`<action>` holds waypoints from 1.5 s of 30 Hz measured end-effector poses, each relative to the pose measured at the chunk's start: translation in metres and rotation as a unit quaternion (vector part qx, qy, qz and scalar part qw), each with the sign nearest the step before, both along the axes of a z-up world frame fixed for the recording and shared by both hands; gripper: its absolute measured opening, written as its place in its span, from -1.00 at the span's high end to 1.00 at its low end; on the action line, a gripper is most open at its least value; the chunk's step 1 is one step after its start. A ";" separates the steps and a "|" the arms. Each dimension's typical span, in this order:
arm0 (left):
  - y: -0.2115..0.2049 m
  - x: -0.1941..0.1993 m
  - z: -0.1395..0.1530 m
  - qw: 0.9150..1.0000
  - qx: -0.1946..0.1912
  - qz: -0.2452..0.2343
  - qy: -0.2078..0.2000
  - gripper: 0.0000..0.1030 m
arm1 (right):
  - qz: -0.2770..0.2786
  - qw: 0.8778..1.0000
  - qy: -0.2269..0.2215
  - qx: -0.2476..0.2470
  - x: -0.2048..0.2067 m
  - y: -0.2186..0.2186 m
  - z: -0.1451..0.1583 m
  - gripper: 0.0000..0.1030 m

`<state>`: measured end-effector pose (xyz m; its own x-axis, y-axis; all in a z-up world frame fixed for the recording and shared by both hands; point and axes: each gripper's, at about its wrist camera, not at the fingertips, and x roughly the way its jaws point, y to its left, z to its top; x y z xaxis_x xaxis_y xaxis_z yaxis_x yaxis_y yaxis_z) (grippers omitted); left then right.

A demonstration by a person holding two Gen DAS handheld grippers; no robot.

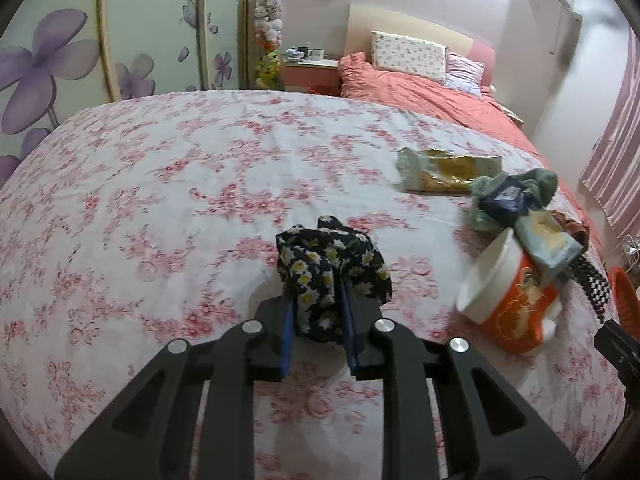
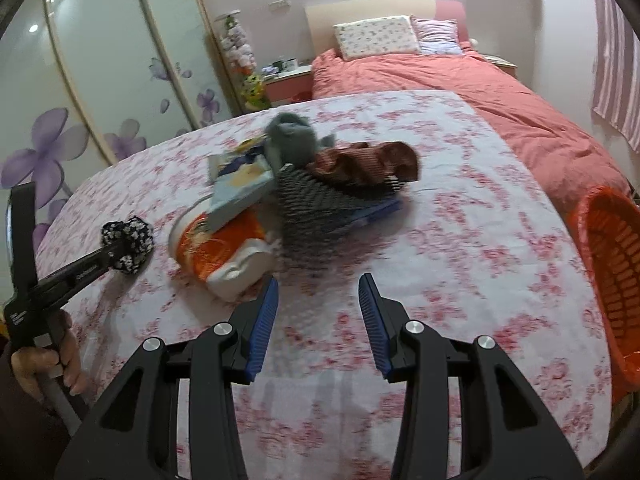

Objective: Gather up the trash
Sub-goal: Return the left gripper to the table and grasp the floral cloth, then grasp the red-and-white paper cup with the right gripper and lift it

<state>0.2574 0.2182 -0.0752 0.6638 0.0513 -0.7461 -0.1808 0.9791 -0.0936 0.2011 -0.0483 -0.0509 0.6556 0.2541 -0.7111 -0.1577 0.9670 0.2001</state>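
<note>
Left hand-held gripper (image 1: 318, 320) clamped on floral cloth (image 1: 332, 268) above the bed (image 1: 160, 180), probably lifted clear for sorting; cup (image 2: 224, 244) tipped amid trash mid-bed; right hand-held gripper (image 2: 318, 312) apart, empty, near basket (image 2: 612, 264).

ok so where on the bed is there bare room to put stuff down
The floral bedsheet lies bare left of the left tool, which grips a black daisy-print cloth. There is also a bare strip between the open right tool and the orange plastic basket. It is crowded around the orange paper cup and the pile behind it.
</note>
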 end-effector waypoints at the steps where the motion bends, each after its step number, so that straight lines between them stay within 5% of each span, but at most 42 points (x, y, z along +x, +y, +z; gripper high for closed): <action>1: 0.002 0.000 -0.001 1.000 0.001 0.001 0.001 0.56 | 0.011 1.000 0.001 0.001 0.000 0.006 -0.001 0.17; 6: 0.004 0.000 -0.009 1.000 -0.001 0.001 0.005 0.50 | 0.054 0.998 0.012 0.008 0.002 0.034 -0.008 0.16; 10: 0.005 0.002 -0.011 1.000 -0.007 -0.002 0.006 0.49 | 0.069 0.998 -0.001 -0.007 0.011 0.052 -0.009 -0.42; 16: 0.012 0.005 -0.015 0.999 -0.033 0.001 0.013 0.41 | 0.061 0.998 0.007 -0.019 0.034 0.061 -0.016 -0.58; 45: 0.015 0.004 -0.016 0.998 -0.055 0.002 0.008 0.37 | 0.086 0.995 0.020 -0.051 0.048 0.077 -0.029 -0.40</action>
